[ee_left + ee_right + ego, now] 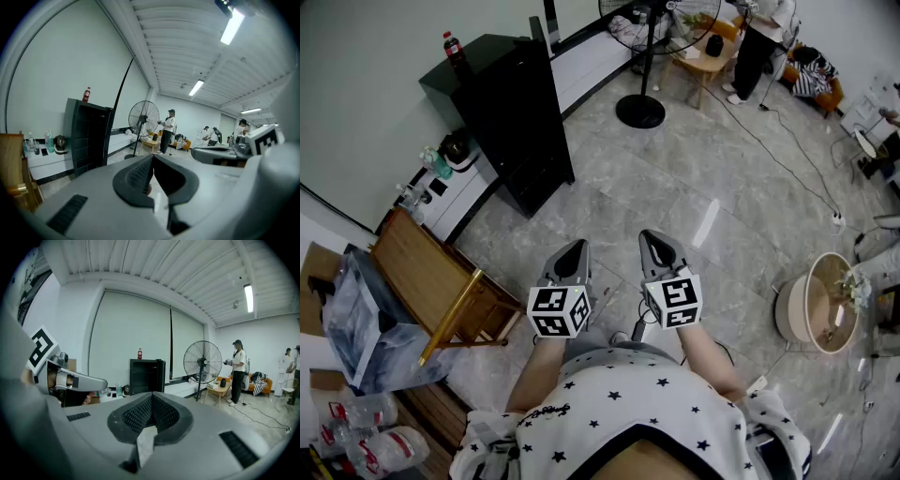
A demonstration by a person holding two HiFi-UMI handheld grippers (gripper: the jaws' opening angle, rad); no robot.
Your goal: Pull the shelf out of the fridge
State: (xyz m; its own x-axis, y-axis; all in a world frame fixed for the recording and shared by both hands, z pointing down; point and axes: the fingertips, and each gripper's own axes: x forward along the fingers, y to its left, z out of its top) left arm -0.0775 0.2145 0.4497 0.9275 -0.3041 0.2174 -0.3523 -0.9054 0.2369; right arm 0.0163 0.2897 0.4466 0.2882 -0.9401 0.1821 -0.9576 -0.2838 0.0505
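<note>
Large room, glossy grey marble-tile floor (722, 187), white wall at left. Against that wall, upper left in head view: tall black boxy fridge (511, 122), red-capped cola bottle (453, 47) upright on top; shelf out of sight. Black pedestal fan (639, 111) near fridge's right. Grey two-jaw left gripper (575, 246) and right gripper (652, 236) side by side over floor, well apart from fridge. Jaws together on both, nothing between.
</note>
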